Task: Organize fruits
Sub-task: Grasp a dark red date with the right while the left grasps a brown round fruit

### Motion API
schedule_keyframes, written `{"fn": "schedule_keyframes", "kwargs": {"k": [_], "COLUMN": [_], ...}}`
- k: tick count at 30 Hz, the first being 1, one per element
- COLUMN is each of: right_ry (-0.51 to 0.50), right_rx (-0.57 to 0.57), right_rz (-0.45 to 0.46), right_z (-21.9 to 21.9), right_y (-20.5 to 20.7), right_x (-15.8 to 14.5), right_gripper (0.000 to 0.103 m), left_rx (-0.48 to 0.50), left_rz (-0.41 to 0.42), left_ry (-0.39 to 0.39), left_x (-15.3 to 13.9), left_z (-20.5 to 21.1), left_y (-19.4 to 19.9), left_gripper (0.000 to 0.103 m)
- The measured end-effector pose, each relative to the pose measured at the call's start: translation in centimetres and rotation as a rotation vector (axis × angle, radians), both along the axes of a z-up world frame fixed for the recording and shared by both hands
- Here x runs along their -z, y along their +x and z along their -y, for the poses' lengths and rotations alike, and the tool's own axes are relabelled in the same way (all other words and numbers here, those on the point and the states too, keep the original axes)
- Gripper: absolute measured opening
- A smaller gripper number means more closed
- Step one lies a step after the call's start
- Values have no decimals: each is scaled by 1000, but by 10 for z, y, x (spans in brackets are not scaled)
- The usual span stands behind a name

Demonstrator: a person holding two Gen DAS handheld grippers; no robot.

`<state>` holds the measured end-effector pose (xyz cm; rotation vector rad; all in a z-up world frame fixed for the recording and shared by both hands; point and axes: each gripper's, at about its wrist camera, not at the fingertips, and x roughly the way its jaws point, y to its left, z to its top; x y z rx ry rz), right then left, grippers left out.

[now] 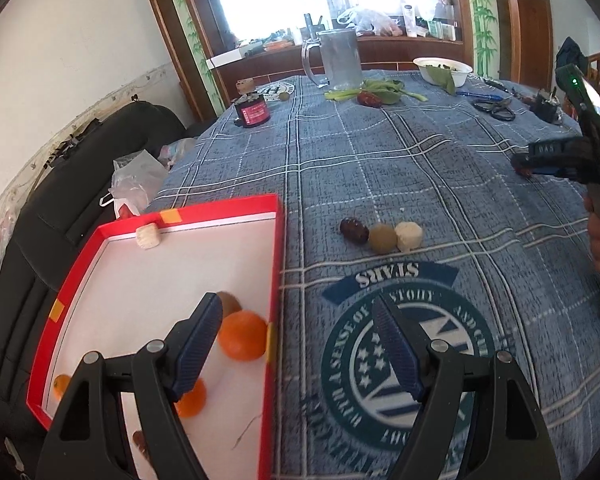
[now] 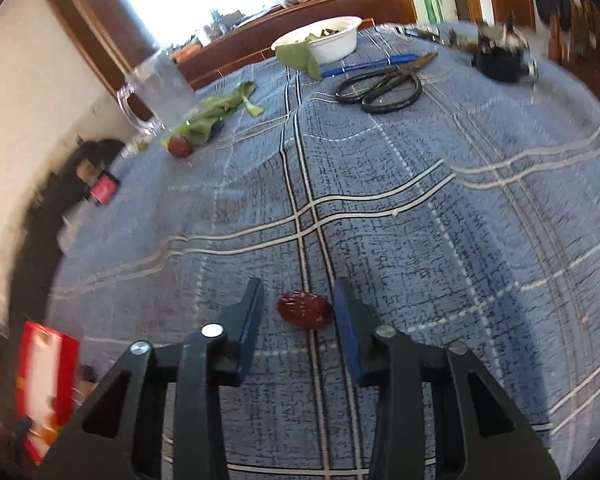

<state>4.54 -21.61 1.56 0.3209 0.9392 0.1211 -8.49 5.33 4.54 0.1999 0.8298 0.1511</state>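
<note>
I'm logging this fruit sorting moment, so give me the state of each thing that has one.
Red box: lidless, oranges inside.
Left gripper: jaws open, empty.
Right gripper: jaws around the red date, not yet pressing it.
Glass mug: upright.
Scissors: lying closed.
White bowl: upright, holding greens.

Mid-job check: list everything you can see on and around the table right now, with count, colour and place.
box: one, red with white inside, left table edge
oranges: three, orange, in the box
red dates: three on the cloth, dark red; one between the right tool's jaws
round fruit: one, tan, between a date and a pale chunk
pale chunks: two, cream; one on the cloth, one in the box
mug: one, clear, far side
bowl: one, white, far side
scissors: one, black, by a blue pen
left tool: open, empty, over the box's edge
right tool: open, straddling a date
</note>
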Motion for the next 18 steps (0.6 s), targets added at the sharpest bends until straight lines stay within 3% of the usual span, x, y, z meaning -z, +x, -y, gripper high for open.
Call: {"fn": "schedule_keyframes", "kwargs": {"k": [7,9,12,14,18], "right_ry": [-254,-245,-144,-116,-77], "right_rx": [-48,-38,-15,-4,5], "right_rz": [15,11,3,4,-5], "right_z": [-29,-28,-14,-12,-9], "right_y": [-5,-6,-9,-9,-9], "right_x": [-2,-3,-8,-11,-13], "right_gripper": [30,30,30,30,30], "left_rx": [10,16,8,12,28], "left_rz": [-24,-32,-44,-71,-99], "left_ry": [-3,-7,0,-3,-51], "left_x": [5,7,12,17,21], "left_z": [9,11,13,14,17], "left_y": [23,30,43,53,60], "left_gripper": [77,77,74,60,59]}}
